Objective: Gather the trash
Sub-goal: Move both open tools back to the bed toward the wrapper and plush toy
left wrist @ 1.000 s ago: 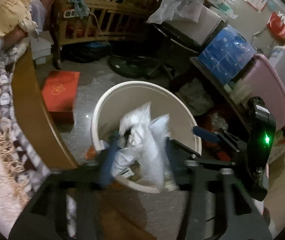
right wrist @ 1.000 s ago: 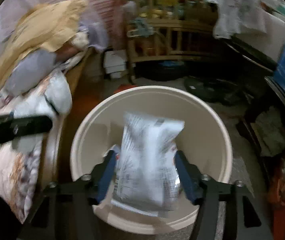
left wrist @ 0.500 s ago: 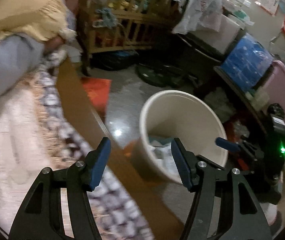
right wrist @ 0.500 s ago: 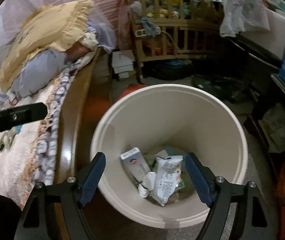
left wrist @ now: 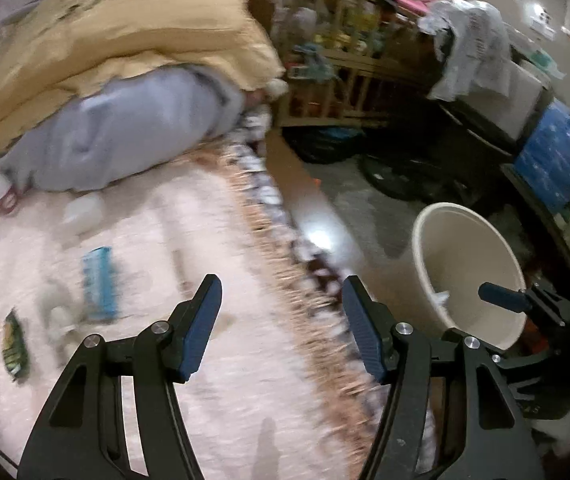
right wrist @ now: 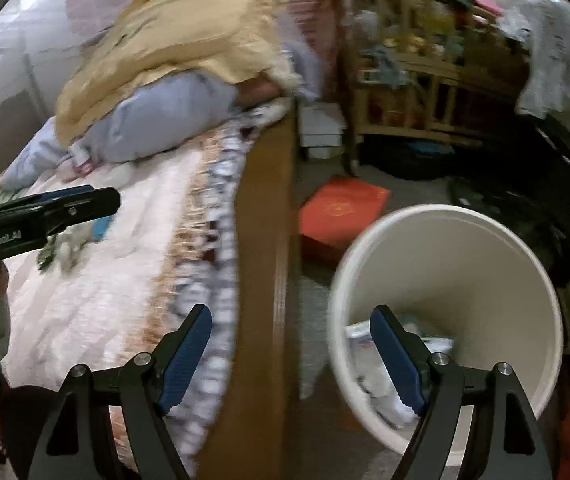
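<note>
A cream trash bin [left wrist: 465,272] stands on the floor beside the bed, with wrappers in its bottom [right wrist: 397,364]. It also shows in the right wrist view [right wrist: 445,264]. My left gripper [left wrist: 281,324] is open and empty above the pink bedspread [left wrist: 145,280]. On the bed lie a blue packet [left wrist: 99,282], a green wrapper [left wrist: 13,344] and a whitish piece [left wrist: 83,210]. My right gripper [right wrist: 291,360] is open and empty, over the wooden bed rail [right wrist: 261,280] next to the bin. The left gripper [right wrist: 45,212] shows at the left of the right wrist view.
A yellow pillow [left wrist: 125,32] and grey bedding [left wrist: 125,132] lie at the head of the bed. A red box [right wrist: 343,212] lies on the floor by the bin. A wooden crib [left wrist: 345,72], a blue box [left wrist: 557,160] and dark clutter stand beyond.
Both grippers let their wrappers fall into the bin and opened. Both then swung left, the left one over the bed, the right one to the bed rail.
</note>
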The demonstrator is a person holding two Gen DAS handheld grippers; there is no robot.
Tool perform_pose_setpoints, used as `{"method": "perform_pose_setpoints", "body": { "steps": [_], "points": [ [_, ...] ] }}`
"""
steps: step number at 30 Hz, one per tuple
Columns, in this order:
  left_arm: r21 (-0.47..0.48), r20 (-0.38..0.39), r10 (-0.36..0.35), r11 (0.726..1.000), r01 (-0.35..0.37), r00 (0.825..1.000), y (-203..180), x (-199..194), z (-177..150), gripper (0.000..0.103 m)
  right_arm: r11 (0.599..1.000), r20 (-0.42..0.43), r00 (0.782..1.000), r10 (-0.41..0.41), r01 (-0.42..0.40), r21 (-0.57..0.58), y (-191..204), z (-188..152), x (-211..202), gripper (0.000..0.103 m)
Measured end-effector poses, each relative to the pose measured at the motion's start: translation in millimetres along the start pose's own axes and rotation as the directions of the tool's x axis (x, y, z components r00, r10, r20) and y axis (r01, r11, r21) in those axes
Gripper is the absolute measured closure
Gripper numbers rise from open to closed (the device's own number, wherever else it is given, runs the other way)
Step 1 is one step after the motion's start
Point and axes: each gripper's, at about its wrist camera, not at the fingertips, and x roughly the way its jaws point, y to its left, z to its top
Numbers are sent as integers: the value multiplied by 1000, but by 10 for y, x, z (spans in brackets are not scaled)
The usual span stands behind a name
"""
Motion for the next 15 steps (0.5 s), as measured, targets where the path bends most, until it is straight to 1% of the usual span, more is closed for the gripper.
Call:
{"method": "perform_pose_setpoints", "body": {
  "steps": [5, 8, 12, 15],
  "points": [
    [-54, -3, 68, 996, -69, 998, 453, -123, -174, 42, 996, -23, 998, 61, -62, -65, 422, 85, 179, 24],
    [-98, -8, 107, 989, -108, 994, 794, -226, -322, 42, 988, -35, 994, 102, -105, -114, 706, 127, 275, 24],
    [-149, -21, 178, 972, -179, 984, 1280, -349, -532, 42, 967, -56, 985, 162, -170, -188, 1108, 206, 413, 24],
    [-200, -44, 227, 952, -231, 973, 1678, -462, -719, 42, 948, -75, 976, 205, -217, -232, 1369, 277, 515, 24]
  ]
}}
